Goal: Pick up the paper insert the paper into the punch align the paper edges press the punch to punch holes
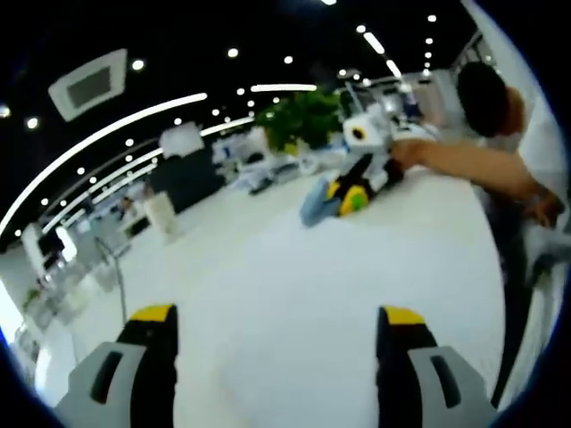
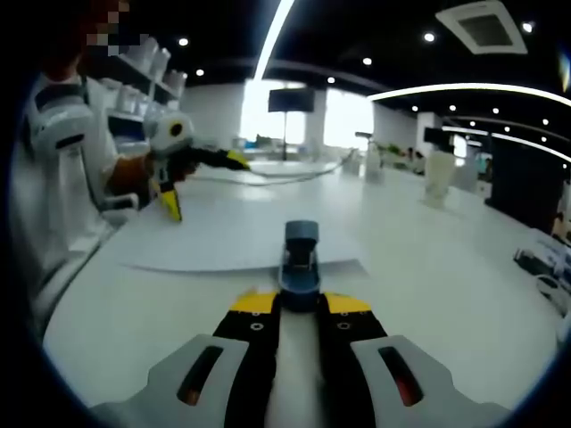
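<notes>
Yellow-tipped jaws of the right gripper (image 2: pixel 300 301) sit lowest in the right gripper view, drawn narrow, with the near end of the blue-grey hole punch (image 2: pixel 301 257) between their tips; whether they actually squeeze it cannot be told. Punch rests on the white table (image 2: pixel 446 267), its body lying over the near edge of a white paper sheet (image 2: pixel 214 236) that spreads away to the far left. Far left in that view, the left gripper (image 2: pixel 201 178) hangs above the sheet's far corner, jaws spread wide, carried by a person's hand (image 2: pixel 134 171).

Left gripper view: own jaws stand wide apart over bare tabletop, nothing between them. Far right, the right gripper (image 1: pixel 350 193) sits on the punch (image 1: pixel 315 201), a forearm (image 1: pixel 473 165) behind it. Far side: green plant (image 1: pixel 303 116), dark chair (image 1: pixel 183 174), white container (image 1: pixel 163 217), ceiling lights.
</notes>
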`<state>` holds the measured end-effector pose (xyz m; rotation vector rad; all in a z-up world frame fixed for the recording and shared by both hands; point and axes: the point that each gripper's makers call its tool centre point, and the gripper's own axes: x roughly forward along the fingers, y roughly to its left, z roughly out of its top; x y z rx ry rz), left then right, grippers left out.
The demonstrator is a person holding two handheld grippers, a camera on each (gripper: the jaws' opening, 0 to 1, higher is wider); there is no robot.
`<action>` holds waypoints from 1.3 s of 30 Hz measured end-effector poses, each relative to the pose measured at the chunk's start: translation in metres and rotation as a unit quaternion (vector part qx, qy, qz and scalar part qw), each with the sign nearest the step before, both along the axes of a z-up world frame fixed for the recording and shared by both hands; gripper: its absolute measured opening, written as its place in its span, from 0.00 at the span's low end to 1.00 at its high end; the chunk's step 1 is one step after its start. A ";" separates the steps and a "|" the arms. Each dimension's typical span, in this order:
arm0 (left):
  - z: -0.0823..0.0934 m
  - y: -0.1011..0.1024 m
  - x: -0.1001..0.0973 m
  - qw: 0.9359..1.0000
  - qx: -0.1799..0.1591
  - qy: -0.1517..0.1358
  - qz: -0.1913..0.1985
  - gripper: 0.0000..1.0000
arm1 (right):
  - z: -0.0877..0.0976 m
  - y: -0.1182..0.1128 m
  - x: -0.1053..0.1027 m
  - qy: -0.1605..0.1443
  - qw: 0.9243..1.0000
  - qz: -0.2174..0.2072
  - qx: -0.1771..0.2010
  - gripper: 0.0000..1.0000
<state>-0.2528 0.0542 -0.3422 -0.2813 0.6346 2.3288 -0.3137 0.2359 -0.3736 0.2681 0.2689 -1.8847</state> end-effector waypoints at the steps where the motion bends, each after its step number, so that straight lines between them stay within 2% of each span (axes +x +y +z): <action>1: 0.000 0.000 0.001 1.000 0.000 0.000 -0.002 0.90 | 0.000 0.000 0.000 0.000 1.000 0.000 0.000 0.21; 3: 0.001 0.003 0.002 1.000 0.005 -0.003 -0.009 0.90 | 0.000 -0.001 0.001 0.000 1.000 0.000 0.000 0.21; 7: 0.005 0.011 0.005 0.998 0.040 -0.029 -0.037 0.90 | 0.000 -0.002 0.003 0.001 1.000 0.000 0.000 0.21; 12: 0.006 0.014 -0.005 0.998 0.028 -0.034 -0.054 0.89 | 0.001 -0.003 0.004 0.000 1.000 -0.001 0.000 0.21; 19: 0.006 0.030 -0.014 0.993 0.046 -0.048 -0.093 0.89 | 0.000 -0.001 0.003 -0.003 1.000 -0.001 -0.002 0.21; 22: 0.007 0.038 -0.028 0.989 0.075 -0.073 -0.108 0.87 | 0.000 -0.001 0.002 -0.005 1.000 -0.002 -0.003 0.21; 23: 0.010 0.042 -0.032 0.986 0.094 -0.078 -0.113 0.87 | 0.000 -0.001 0.002 -0.005 1.000 -0.002 -0.003 0.21; 26: 0.015 0.046 -0.043 0.985 0.105 -0.070 -0.116 0.83 | 0.000 -0.001 0.002 -0.006 1.000 -0.002 -0.004 0.21; 29: 0.012 0.052 -0.053 0.985 0.108 -0.065 -0.121 0.81 | 0.000 -0.001 0.001 -0.007 1.000 -0.002 -0.005 0.21; 39: 0.004 0.065 -0.063 0.979 0.117 -0.082 -0.143 0.76 | 0.000 0.000 0.000 -0.008 1.000 -0.002 -0.006 0.21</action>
